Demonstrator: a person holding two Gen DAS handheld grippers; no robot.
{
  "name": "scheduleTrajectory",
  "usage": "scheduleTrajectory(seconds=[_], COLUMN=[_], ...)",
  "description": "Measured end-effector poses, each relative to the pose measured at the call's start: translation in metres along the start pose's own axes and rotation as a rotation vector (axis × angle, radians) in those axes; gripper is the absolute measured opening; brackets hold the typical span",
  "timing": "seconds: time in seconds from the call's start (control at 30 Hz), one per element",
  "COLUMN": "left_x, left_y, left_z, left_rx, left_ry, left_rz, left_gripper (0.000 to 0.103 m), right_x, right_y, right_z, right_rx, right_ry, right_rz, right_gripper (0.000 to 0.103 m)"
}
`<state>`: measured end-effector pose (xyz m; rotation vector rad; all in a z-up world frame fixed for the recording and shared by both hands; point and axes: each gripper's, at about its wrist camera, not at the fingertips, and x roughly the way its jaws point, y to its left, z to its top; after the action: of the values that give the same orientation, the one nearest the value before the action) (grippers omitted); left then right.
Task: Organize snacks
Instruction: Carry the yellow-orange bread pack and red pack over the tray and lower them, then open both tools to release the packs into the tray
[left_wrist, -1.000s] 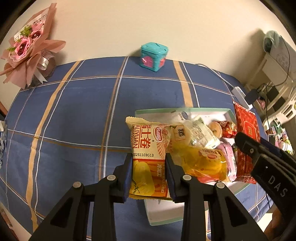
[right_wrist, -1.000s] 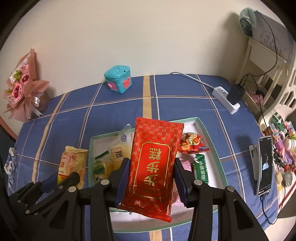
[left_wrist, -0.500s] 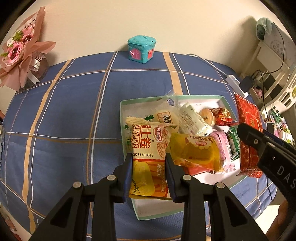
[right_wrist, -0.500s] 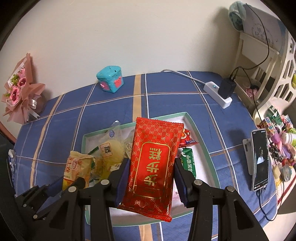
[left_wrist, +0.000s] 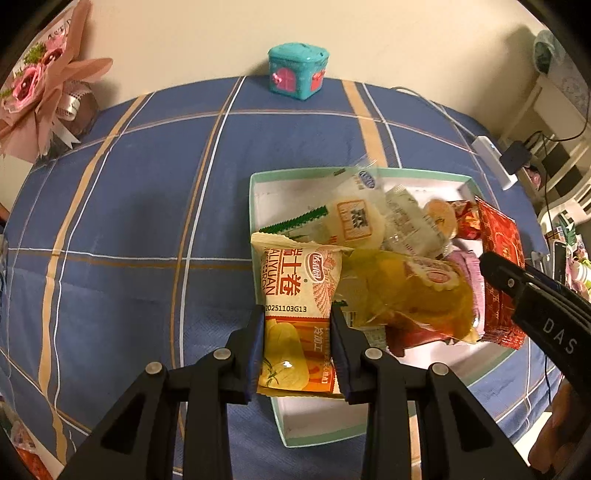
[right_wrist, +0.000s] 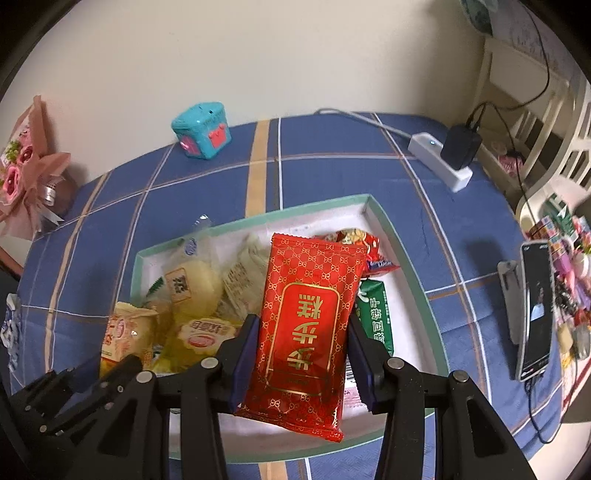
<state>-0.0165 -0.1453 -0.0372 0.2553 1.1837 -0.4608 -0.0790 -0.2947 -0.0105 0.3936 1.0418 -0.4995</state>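
Gripping a yellow snack packet, left gripper, right gripper clamping red snack packet, both above green-rimmed tray

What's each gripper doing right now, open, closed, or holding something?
Left gripper: closed on the cream and orange snack packet.
Right gripper: closed on the red snack packet.
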Motion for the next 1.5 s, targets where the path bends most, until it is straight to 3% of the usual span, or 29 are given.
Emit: scheduleTrajectory(seconds=[0.67, 1.0, 1.2, 1.37, 1.5], left_x=[0.010, 0.016, 0.021, 0.024, 0.024], left_y=[-0.003, -0.002, 0.003, 0.005, 0.010], left_z=[0.004, 0.007, 0.007, 0.008, 0.008], left_rx=[0.027, 0.020, -0.002, -0.027, -0.067], left_ry=[-0.020, -0.022, -0.012, 0.004, 0.020], left_rz=[0.000, -0.039, -0.063, -0.083, -0.133], left_gripper=[0.034, 0.034, 0.034, 0.038, 0.051], right_x=[0.017, 0.023, 0.020, 0.012, 0.004], right_y=[0.010, 0.002, 0.001, 0.002, 0.002], right_z=[0.000, -0.001, 0.001, 0.003, 0.005], right_rx=[-0.045, -0.012, -0.009, -0.007, -0.002], right_ry=[0.013, 0.027, 0.032, 0.022, 0.007], right_rz=[-0.012, -0.020, -0.037, -0.043, -0.043], right_gripper=[0.049, 0.049, 0.056, 0.060, 0.061])
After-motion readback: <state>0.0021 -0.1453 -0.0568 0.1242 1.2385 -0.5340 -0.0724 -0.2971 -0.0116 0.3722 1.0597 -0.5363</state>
